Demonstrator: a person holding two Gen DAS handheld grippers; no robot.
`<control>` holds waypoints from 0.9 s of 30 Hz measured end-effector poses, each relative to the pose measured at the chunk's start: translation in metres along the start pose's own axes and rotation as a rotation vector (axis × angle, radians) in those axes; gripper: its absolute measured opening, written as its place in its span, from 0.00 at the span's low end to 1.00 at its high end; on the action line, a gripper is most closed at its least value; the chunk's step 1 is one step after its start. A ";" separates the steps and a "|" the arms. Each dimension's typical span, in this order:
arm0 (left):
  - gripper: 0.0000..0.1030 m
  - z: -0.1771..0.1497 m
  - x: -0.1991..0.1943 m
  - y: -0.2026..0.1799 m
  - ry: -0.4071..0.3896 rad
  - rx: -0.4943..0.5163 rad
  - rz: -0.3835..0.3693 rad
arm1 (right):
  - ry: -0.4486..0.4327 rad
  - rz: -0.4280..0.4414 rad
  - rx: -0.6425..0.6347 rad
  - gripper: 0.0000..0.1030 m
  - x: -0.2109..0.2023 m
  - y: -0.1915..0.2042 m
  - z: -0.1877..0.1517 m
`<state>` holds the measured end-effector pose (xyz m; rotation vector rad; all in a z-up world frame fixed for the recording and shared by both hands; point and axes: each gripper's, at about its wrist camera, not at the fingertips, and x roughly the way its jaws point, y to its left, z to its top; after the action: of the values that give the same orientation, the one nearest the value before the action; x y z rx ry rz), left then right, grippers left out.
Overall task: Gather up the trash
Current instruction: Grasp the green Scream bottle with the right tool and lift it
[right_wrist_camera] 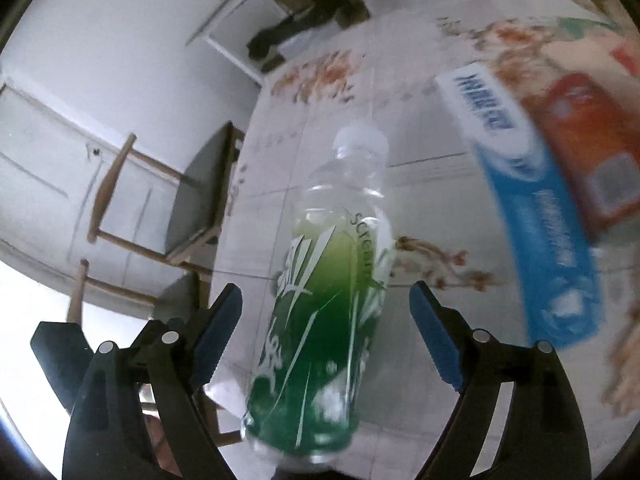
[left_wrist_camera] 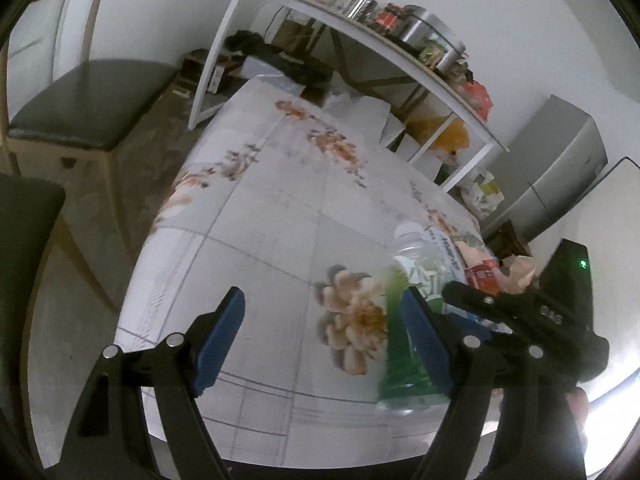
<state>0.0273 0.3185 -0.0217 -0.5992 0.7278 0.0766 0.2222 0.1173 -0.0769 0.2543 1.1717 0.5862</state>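
Note:
A clear plastic bottle with a green label (right_wrist_camera: 324, 300) lies between the wide-open fingers of my right gripper (right_wrist_camera: 326, 336), not touched by either pad. The same bottle (left_wrist_camera: 404, 320) shows in the left wrist view beside my left gripper's right finger. My left gripper (left_wrist_camera: 322, 340) is open and empty over the floral tablecloth. A blue and white box (right_wrist_camera: 520, 200) and a red packet (right_wrist_camera: 588, 148) lie to the right of the bottle; they also show in the left wrist view (left_wrist_camera: 480, 270). The right gripper's body (left_wrist_camera: 532, 316) reaches in from the right.
The table (left_wrist_camera: 280, 208) has a floral cloth. A wooden chair with a grey seat (left_wrist_camera: 84, 104) stands to the left. A white shelf rack (left_wrist_camera: 360, 28) with pots and bags stands behind the table. A grey fridge (left_wrist_camera: 560, 176) is at the right.

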 end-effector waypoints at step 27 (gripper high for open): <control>0.75 0.022 0.081 -0.071 0.147 0.012 -0.180 | -0.016 0.079 -0.140 0.53 -0.091 -0.040 -0.069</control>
<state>0.1206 0.2608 -0.0265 -0.6616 0.8124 -0.1397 0.1474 0.0257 -0.0504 0.1853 1.1037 0.7311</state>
